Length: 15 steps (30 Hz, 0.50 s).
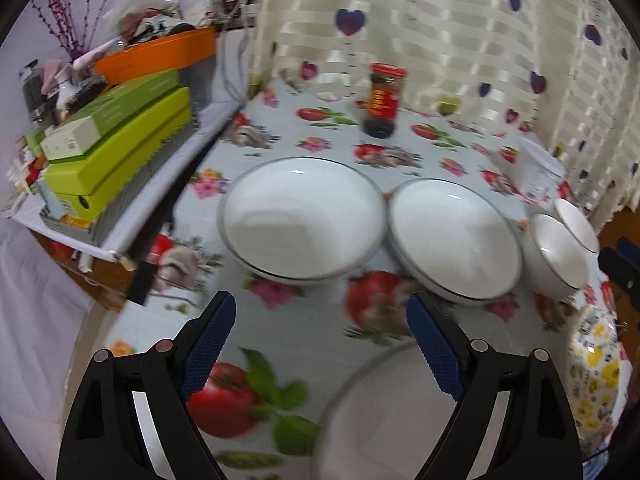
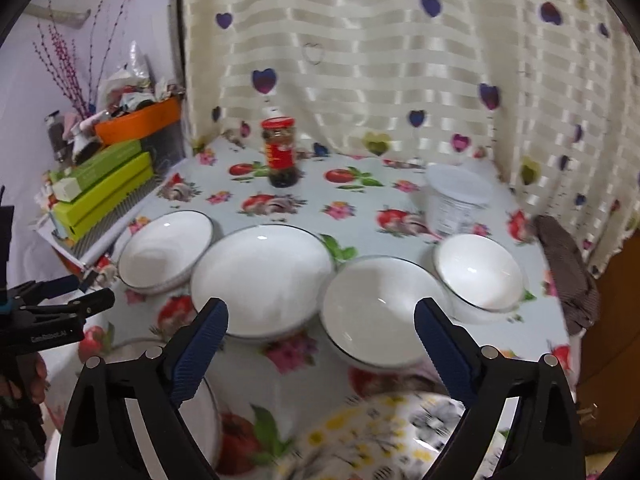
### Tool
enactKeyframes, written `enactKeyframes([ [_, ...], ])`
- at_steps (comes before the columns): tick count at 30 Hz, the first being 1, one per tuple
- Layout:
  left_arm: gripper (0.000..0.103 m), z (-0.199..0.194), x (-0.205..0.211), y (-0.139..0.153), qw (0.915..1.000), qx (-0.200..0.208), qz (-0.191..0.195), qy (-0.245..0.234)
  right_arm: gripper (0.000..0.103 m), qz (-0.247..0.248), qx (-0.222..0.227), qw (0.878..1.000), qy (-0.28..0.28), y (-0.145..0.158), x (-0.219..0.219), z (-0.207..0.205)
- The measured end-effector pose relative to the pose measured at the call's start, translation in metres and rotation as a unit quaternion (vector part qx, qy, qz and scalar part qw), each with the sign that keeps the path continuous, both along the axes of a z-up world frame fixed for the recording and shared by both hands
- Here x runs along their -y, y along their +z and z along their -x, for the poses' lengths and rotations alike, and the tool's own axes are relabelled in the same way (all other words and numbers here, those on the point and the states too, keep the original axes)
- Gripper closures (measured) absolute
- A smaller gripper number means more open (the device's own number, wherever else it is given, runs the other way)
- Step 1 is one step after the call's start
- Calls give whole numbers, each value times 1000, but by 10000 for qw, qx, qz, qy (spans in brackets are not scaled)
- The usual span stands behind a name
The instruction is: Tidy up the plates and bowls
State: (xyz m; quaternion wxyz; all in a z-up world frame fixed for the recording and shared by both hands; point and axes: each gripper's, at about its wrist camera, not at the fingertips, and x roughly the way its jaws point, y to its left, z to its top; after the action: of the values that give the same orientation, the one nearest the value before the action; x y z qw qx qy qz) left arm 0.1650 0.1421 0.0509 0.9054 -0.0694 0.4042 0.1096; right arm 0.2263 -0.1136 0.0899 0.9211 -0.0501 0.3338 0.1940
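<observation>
Right wrist view: glazed white dishes in a row on the flowered tablecloth (image 2: 352,208), both grippers gaping, holding nothing.
Two plates (image 2: 260,284) (image 2: 166,250) and two bowls (image 2: 374,314) (image 2: 478,272), dark-rimmed, glossy, look stiff, slippery and breakable; judged best pinched at the rim. Right gripper (image 2: 320,328) hovers before them, left gripper (image 1: 320,320) near the left plate (image 1: 300,220).

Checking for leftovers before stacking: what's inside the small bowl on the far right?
The small bowl looks empty, showing only glossy white interior. Nothing covers it.
</observation>
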Motion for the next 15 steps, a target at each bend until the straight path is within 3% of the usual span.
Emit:
enactKeyframes([
  [3,15,-2,-19,-1,9999,33,-38,140,16,-28,-85,9998,162,-1,-22,-15],
  [8,15,-12,-50,-6,9977,-83,-259,615,18,-270,-100,9980,566,-5,-56,-39],
  [11,15,-18,-61,-13,9966,-157,-412,698,25,-98,-71,9968,788,-13,-80,-58],
  [15,15,-26,-78,-24,9967,-273,-192,743,25,-4,-438,9943,975,-28,-103,-92],
])
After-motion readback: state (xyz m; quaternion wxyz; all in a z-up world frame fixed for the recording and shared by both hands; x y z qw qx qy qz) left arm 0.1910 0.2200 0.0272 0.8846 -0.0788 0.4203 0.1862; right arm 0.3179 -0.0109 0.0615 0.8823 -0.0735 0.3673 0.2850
